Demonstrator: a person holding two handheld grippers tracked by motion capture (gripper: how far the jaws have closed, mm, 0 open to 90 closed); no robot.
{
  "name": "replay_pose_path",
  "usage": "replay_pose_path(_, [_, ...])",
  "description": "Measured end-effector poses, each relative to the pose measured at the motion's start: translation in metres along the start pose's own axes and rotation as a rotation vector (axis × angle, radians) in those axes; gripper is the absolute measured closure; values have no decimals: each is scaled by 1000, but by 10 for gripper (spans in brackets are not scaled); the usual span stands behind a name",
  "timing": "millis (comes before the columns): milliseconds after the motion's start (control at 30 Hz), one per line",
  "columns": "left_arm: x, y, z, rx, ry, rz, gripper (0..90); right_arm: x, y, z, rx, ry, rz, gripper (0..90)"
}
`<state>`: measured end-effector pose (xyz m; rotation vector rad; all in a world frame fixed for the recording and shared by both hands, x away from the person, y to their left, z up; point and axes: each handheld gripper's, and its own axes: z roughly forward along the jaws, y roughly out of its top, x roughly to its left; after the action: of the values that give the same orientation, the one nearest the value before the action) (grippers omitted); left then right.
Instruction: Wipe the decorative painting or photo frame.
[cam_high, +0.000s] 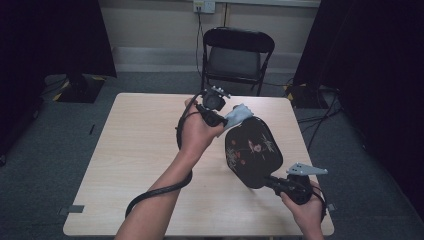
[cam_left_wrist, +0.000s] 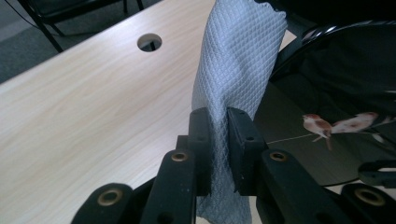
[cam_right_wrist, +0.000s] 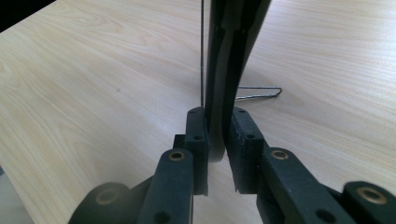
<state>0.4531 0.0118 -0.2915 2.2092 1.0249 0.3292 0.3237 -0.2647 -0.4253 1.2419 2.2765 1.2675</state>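
A black lacquered plate (cam_high: 251, 152) painted with birds and blossoms is held tilted above the table. My right gripper (cam_high: 272, 182) is shut on its near rim. In the right gripper view the plate's edge (cam_right_wrist: 229, 56) rises edge-on from between the closed pads of that gripper (cam_right_wrist: 218, 126). My left gripper (cam_high: 220, 117) is shut on a pale grey-blue woven cloth (cam_high: 240, 114) at the plate's far edge. In the left gripper view the cloth (cam_left_wrist: 238, 51) stands up out of the pads of that gripper (cam_left_wrist: 218, 126), beside the plate's glossy face (cam_left_wrist: 336, 88).
The light wooden table (cam_high: 140, 150) has a round cable hole (cam_left_wrist: 149, 42) near its far edge. A thin bent wire (cam_right_wrist: 261, 93) lies on the tabletop under the plate. A black folding chair (cam_high: 237, 55) stands behind the table, between dark curtains.
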Motion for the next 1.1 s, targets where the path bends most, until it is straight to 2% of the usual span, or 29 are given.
replay_pose_path(267, [10,-18,27,64,11,-9,807,0,0,0,2,2,0,799])
replay_pose_path(400, [13,-30,43,87,2,-16,807,0,1,0,3,2,-1,799])
replay_pose_path(667, [17,-59,73,139,-34,-36,806,0,1,0,4,7,-2,798])
replay_pose_path(833, [17,-74,85,167,-49,-36,805,1,0,0,5,10,-2,798])
replay_pose_path(867, [17,-77,87,167,-51,-47,805,1,0,0,5,10,-2,798])
replay_pose_path(1100, [13,-96,104,205,-96,-45,804,1,0,1,3,7,-3,798])
